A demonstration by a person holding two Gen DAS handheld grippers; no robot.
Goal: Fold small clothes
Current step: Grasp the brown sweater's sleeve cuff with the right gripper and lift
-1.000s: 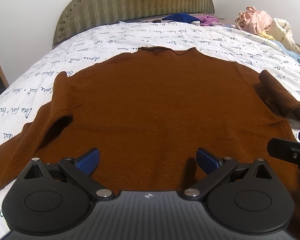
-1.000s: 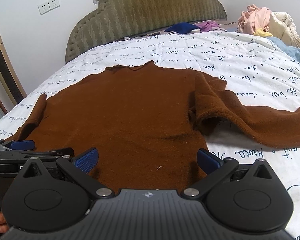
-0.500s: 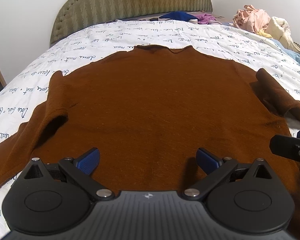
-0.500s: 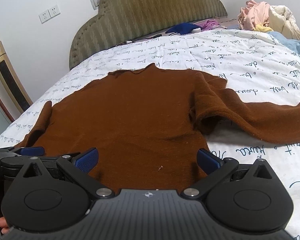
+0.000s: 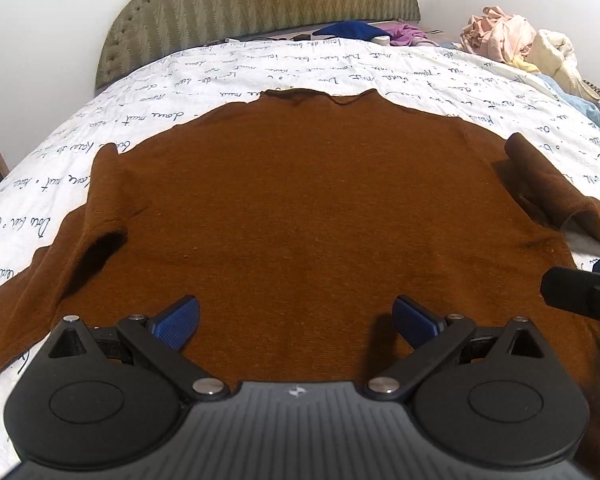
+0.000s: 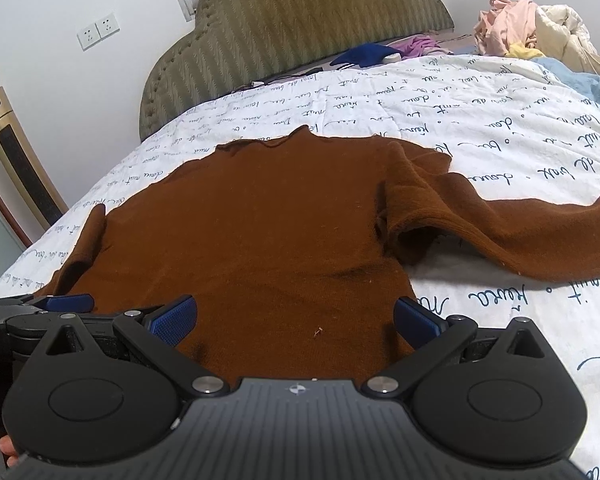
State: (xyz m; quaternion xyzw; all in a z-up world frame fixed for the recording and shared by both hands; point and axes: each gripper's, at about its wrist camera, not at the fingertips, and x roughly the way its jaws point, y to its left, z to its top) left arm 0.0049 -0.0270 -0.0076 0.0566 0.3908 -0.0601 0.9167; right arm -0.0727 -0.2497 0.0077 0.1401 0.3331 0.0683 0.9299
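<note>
A brown long-sleeved sweater [image 5: 300, 208] lies flat on the bed, collar away from me, both sleeves spread sideways with a fold at each armpit. My left gripper [image 5: 296, 320] hovers open over the sweater's lower middle, nothing between its blue pads. In the right wrist view the same sweater [image 6: 260, 240] fills the middle, and my right gripper [image 6: 296, 320] is open above its lower right hem. The right sleeve [image 6: 520, 236] runs off to the right. Each gripper shows at the edge of the other's view: the right one [image 5: 588, 292], the left one [image 6: 40, 308].
The bed has a white quilt [image 5: 260, 72] printed with script and a green padded headboard [image 5: 260, 4]. A pile of pale clothes [image 5: 516, 44] sits at the far right; blue and purple garments [image 6: 380, 54] lie by the headboard. A gold tower appliance [image 6: 16, 160] stands left.
Both grippers have risen and tilted a little, so the sweater sits lower in both views. Both stay open and the sweater has not moved.
</note>
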